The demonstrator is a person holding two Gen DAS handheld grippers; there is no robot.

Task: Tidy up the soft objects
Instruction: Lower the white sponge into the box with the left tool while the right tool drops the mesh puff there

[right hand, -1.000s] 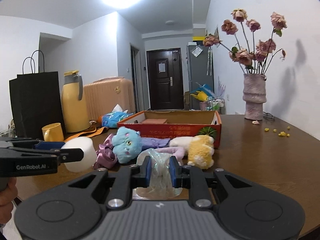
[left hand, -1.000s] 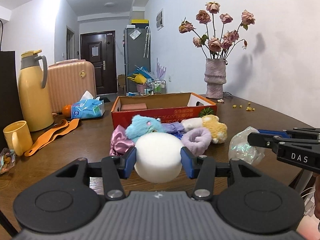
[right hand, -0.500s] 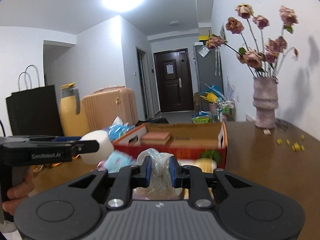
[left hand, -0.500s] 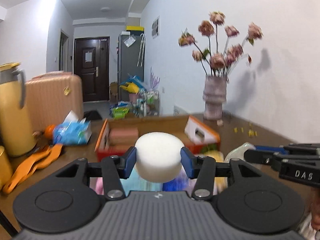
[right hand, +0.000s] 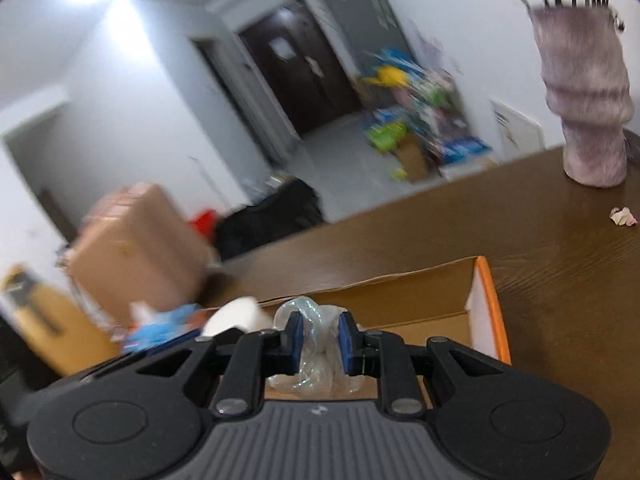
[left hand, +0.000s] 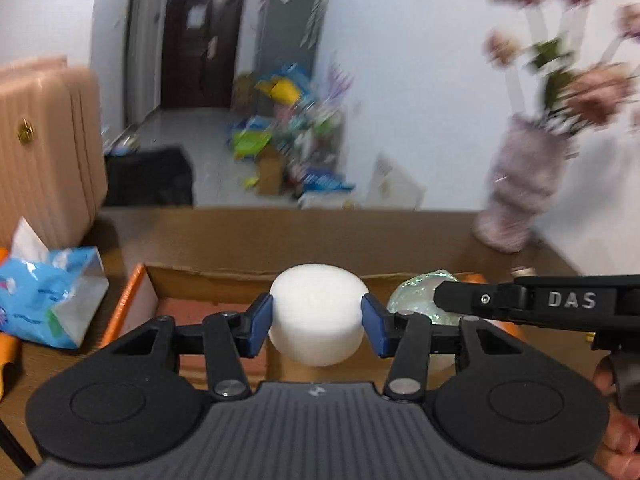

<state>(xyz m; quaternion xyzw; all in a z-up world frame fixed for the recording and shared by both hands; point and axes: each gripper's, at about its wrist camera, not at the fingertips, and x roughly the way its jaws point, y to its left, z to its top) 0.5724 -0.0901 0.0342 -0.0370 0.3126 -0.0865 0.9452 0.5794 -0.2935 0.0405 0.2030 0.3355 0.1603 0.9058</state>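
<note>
Box floor (left hand: pixel 224 312) is being largely hidden by white foam puck (left hand: pixel 318 314), clamped in left gripper (left hand: pixel 318 320); crinkled clear plastic wad (right hand: pixel 318 344) is being pinched in right gripper (right hand: pixel 319 340) over cardboard box rim (right hand: pixel 486 308).

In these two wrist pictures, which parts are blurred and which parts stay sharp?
Left wrist view: the vase and flowers smear; the white sponge in the left gripper is sharp. Right wrist view: the suitcase smears; the clear plastic bag in the right gripper is crisp.
</note>
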